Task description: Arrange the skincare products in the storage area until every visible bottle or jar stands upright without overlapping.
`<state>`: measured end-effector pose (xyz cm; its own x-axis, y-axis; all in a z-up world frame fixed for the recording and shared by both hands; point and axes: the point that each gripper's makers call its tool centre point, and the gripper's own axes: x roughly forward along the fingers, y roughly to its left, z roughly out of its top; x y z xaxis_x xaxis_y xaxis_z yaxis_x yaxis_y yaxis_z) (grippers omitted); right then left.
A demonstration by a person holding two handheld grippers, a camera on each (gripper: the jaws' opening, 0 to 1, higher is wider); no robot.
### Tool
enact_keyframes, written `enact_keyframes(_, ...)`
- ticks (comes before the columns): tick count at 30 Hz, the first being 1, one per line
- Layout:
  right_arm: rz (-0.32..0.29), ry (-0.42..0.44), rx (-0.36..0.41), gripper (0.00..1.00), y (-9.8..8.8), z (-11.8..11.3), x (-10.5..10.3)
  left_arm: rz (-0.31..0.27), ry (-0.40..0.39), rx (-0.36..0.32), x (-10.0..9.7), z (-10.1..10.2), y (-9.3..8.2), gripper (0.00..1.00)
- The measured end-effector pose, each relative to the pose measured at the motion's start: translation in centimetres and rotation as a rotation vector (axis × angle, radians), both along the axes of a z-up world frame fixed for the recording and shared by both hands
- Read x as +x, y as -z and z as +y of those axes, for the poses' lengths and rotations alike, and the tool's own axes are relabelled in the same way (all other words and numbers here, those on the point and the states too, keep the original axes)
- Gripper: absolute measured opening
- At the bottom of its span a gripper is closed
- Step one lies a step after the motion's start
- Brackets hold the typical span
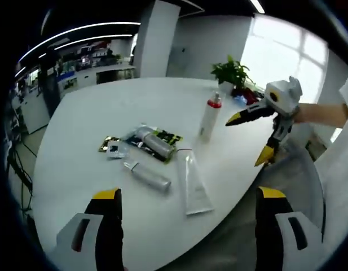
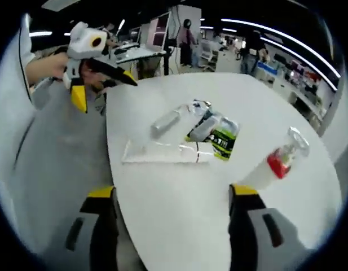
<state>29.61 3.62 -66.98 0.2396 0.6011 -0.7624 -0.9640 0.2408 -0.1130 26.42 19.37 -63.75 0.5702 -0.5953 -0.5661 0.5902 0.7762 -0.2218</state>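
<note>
A white spray bottle (image 1: 209, 117) (image 2: 275, 164) with a red collar and clear cap stands upright on the white table (image 1: 106, 107) (image 2: 179, 226). Lying flat are a silver bottle (image 1: 148, 176) (image 2: 165, 123), a clear tube (image 1: 195, 185) (image 2: 162, 152) and a grey bottle (image 1: 154, 142) (image 2: 205, 129) resting on a green-black sachet (image 1: 169, 137) (image 2: 224, 141). My left gripper (image 1: 188, 194) (image 2: 104, 89) is open, held off the table's edge near the tube. To the right of the upright bottle, my right gripper (image 1: 248, 140) (image 2: 171, 193) hovers open with nothing in it.
Small foil packets (image 1: 113, 147) lie beside the sachet. A potted plant (image 1: 233, 72) stands at the table's far edge behind the spray bottle. The table's rounded edge runs close to both grippers. Desks and people fill the office behind.
</note>
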Motion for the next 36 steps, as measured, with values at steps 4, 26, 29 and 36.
enact_keyframes(4,-0.055,-0.144,-0.112,0.76,0.8,1.0,0.4,0.000,-0.020,-0.010,0.0,0.3,0.1,0.97)
enact_keyframes(26,-0.147,-0.756,-0.362,0.60,4.9,7.8,0.5,0.004,-0.076,-0.059,0.0,1.5,0.7,0.97)
enact_keyframes(29,-0.158,-0.812,-0.374,0.57,5.4,8.6,0.4,0.006,-0.078,-0.062,0.0,1.5,0.8,0.97)
enact_keyframes(36,-0.153,-0.891,-0.416,0.47,7.0,9.3,1.2,0.021,-0.074,-0.062,0.1,1.6,1.0,0.97)
